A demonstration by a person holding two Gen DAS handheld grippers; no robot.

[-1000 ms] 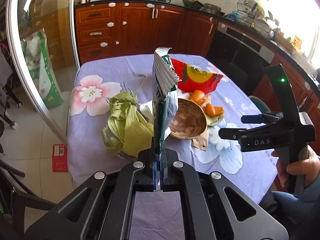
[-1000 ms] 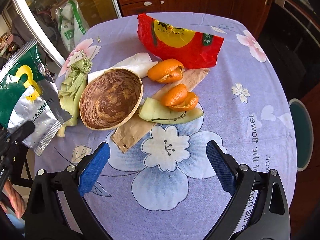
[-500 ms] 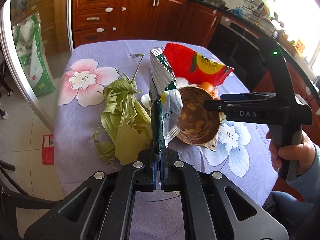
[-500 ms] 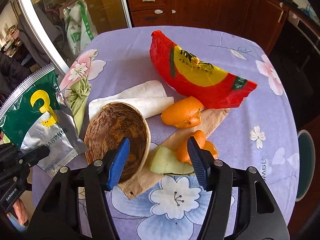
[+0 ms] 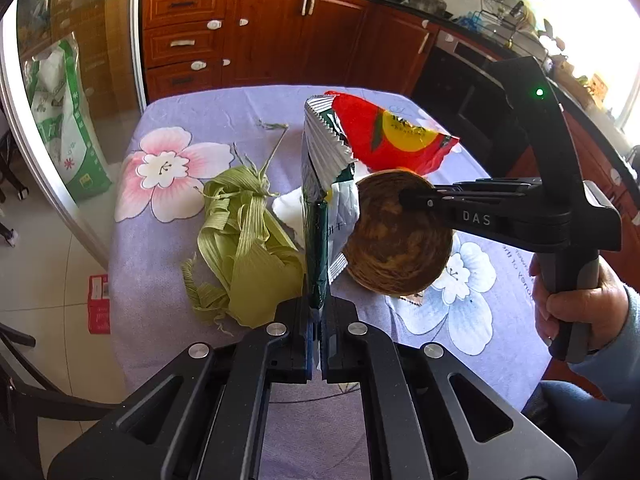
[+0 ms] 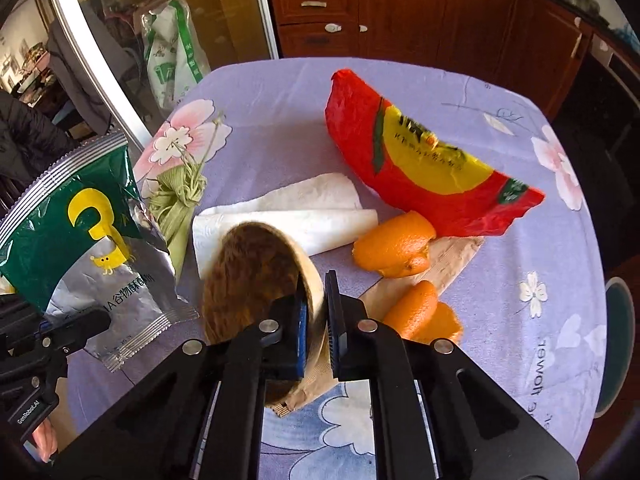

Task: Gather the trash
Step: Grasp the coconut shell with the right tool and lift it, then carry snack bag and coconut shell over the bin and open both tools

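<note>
My left gripper [image 5: 318, 308] is shut on the bottom edge of a green and silver snack packet [image 5: 320, 184], which stands upright above the table; the same packet [image 6: 80, 220] shows at the left of the right wrist view. My right gripper [image 6: 316, 292] is closing on the rim of a brown shell bowl [image 6: 248, 276], with the rim wall pinched between its blue pads. The bowl [image 5: 392, 248] is tipped up on its edge. In the left wrist view the right gripper [image 5: 408, 196] reaches in from the right, held by a person's hand [image 5: 576, 308].
On the purple flowered tablecloth [image 5: 160, 280] lie green corn husks [image 5: 240, 240], a white paper towel [image 6: 288, 216], a red and yellow bag [image 6: 420, 160], orange peels [image 6: 396, 244] and brown paper [image 6: 452, 252]. Wooden cabinets stand behind; a glass door is at the left.
The right gripper moved left over the bowl and its jaws went from wide open to pinching the rim; the bowl tipped up. The left gripper kept holding the packet.
</note>
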